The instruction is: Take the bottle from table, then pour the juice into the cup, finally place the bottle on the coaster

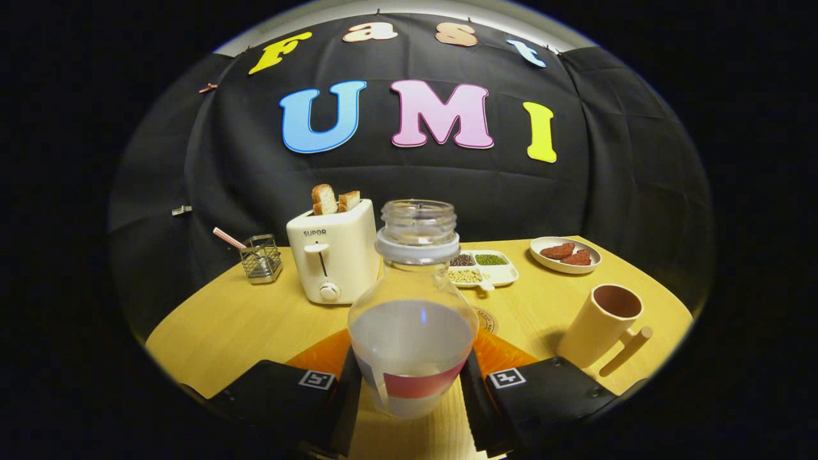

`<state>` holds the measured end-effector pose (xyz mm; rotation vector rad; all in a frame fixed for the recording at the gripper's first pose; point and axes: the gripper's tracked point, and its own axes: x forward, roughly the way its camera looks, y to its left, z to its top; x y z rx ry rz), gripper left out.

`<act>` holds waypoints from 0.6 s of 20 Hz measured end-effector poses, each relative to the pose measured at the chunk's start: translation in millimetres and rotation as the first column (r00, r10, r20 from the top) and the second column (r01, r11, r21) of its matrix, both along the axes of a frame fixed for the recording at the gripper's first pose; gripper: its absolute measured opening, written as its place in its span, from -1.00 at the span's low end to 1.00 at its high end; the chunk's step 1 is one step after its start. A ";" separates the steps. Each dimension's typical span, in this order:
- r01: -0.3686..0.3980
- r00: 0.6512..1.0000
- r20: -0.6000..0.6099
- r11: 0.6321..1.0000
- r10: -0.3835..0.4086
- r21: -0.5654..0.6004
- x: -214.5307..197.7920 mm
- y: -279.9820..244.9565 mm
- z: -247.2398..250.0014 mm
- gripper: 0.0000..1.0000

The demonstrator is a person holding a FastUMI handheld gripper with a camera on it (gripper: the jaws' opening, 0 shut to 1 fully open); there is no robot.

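- The bottle is clear glass with a round belly, a narrow threaded neck and an open mouth with no cap; a pale ring sits at the base of the neck.
- A whitish liquid fills the belly to about half its height, and a red band crosses the lower front.
- The bottle stands upright between the two fingers of the tool, over the near edge of the surface; whether its base rests on the surface cannot be told.
- The tool is closed to the width of the bottle: both fingers press against the lower belly, one on each side.
- A round coaster lies on the surface just beyond the bottle, mostly hidden behind it.
- The cup, tan with a stick handle, stands upright to the right of the bottle, apart from it.
- Beyond the bottle: a cream toaster with two bread slices, a divided dish of beans, a plate with red pieces, and a wire basket.
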<state>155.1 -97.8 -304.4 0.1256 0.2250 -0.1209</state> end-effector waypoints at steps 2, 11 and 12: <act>0.007 1.000 0.008 0.999 -0.008 0.053 -2.4 -12.1 10.3 0.43; 0.064 0.998 -0.036 0.888 -0.053 0.455 -15.9 -47.4 40.5 0.43; 0.067 0.998 -0.041 0.861 -0.054 0.504 -15.6 -46.6 43.2 0.43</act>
